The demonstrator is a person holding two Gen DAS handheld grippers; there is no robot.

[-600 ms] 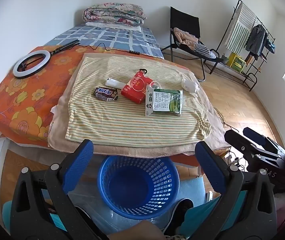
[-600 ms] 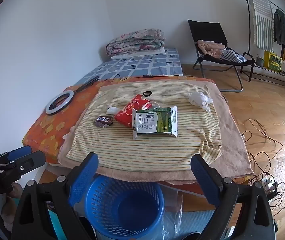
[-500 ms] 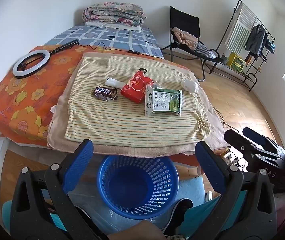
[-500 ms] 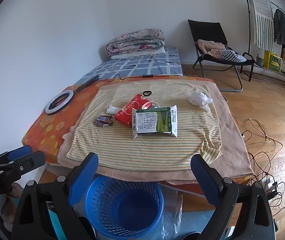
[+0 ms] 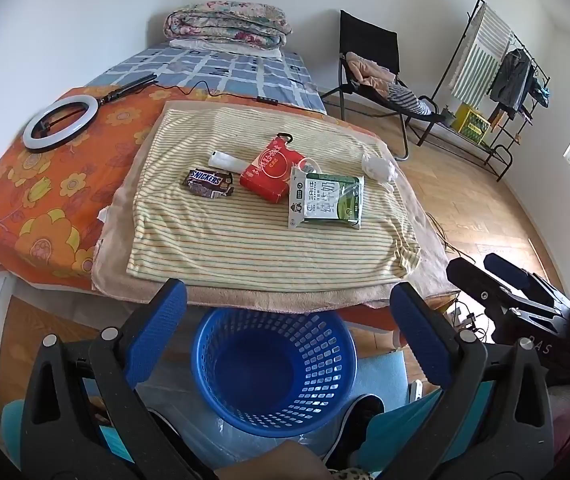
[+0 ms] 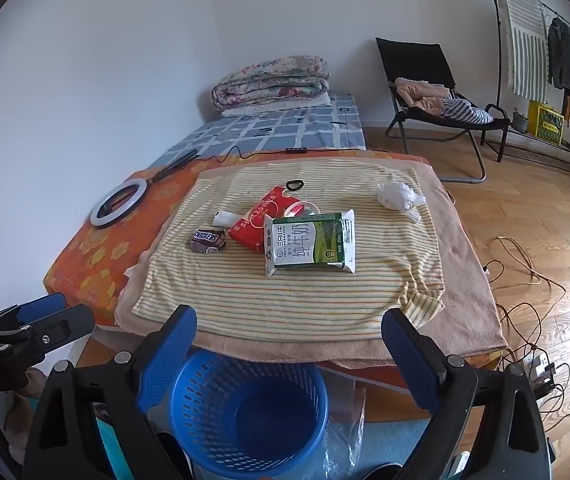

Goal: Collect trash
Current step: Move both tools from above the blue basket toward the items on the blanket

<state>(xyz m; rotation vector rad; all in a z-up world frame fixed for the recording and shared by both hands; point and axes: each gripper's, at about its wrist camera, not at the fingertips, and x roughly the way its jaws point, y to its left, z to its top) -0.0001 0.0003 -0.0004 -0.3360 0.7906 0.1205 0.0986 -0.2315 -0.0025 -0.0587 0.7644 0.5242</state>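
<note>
On a yellow striped cloth (image 5: 245, 248) (image 6: 277, 300) lie a Snickers wrapper (image 5: 208, 183) (image 6: 207, 239), a small white tube (image 5: 223, 159) (image 6: 225, 218), a red packet (image 5: 271, 168) (image 6: 261, 218), a green-and-white milk pouch (image 5: 327, 200) (image 6: 309, 243) and crumpled white tissue (image 5: 379, 168) (image 6: 399, 196). An empty blue basket (image 5: 273, 364) (image 6: 247, 408) stands on the floor below the cloth's near edge. My left gripper (image 5: 285, 304) and my right gripper (image 6: 289, 336) hang open above the basket, nothing between their fingers.
An orange floral sheet (image 5: 33, 200) carries a ring light (image 5: 59, 122) at the left. A folded quilt (image 5: 225, 26) lies at the bed's far end. A black chair (image 5: 369, 60) and a clothes rack (image 5: 497, 80) stand right; cables (image 6: 525, 280) trail on the wooden floor.
</note>
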